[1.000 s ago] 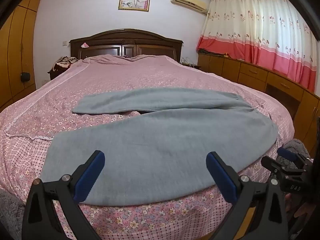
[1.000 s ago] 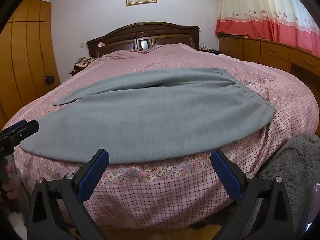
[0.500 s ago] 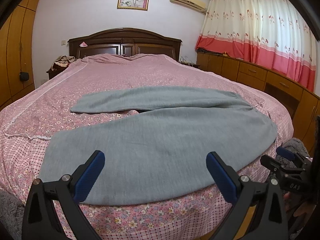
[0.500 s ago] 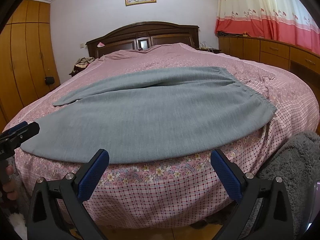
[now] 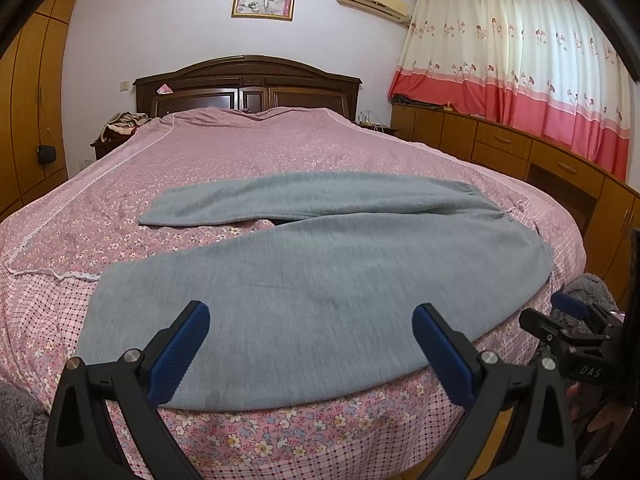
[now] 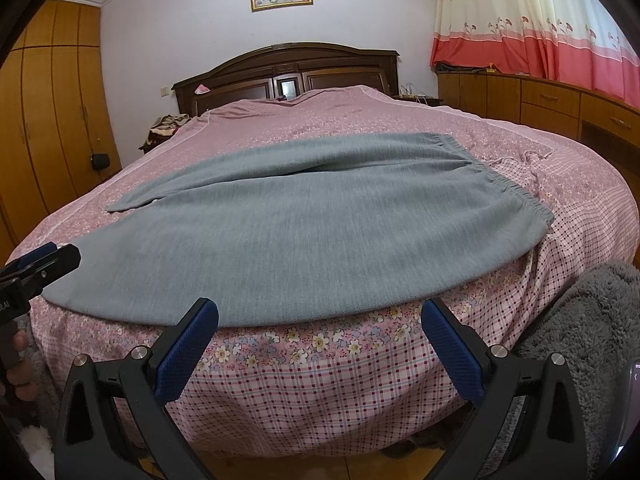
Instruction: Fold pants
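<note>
The left gripper point(image 5: 306, 346) hovers over the near edge of the bed point(image 5: 280, 148), its blue fingers point(image 5: 178, 354) spread wide apart with nothing between them. The grey pants point(image 5: 304, 276) lie flat across the pink floral bedspread, cuffs to the left, waistband point(image 6: 516, 196) to the right, the far leg angled away from the near one. The right gripper point(image 6: 320, 346) hangs just off the bed's near edge, fingers point(image 6: 454, 354) likewise apart and empty.

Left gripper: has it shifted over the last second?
Yes, slightly. In the left wrist view the dark wooden headboard sits a little lower than before, so the left gripper, open above the grey knit pants, tilted upward.
</note>
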`<state>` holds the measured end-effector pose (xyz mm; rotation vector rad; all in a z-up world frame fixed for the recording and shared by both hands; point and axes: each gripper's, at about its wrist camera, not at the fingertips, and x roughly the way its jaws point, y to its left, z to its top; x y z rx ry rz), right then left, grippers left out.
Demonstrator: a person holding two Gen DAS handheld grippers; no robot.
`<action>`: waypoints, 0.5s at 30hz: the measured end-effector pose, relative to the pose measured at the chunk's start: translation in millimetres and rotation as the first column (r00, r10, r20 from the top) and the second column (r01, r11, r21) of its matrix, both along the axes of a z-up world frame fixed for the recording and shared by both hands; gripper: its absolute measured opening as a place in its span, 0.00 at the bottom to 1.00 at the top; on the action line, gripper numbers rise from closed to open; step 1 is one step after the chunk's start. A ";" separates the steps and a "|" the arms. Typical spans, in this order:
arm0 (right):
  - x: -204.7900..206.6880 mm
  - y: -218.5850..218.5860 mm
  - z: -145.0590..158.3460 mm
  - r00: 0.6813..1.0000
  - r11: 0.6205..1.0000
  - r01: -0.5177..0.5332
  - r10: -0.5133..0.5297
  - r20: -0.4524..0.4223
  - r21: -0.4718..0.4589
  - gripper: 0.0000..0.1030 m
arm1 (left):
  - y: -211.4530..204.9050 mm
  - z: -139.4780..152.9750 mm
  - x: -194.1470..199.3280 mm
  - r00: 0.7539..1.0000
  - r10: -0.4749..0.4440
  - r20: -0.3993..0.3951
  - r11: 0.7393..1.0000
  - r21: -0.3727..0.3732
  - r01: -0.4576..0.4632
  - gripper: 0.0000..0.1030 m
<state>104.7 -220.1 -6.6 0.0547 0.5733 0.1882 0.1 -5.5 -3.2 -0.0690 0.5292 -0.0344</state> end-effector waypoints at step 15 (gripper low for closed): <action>-0.8 0.7 0.2 1.000 1.000 0.002 -0.002 0.002 0.003 1.00 | 0.3 -0.2 0.1 1.000 -0.001 -0.003 1.000 0.000 0.001 1.00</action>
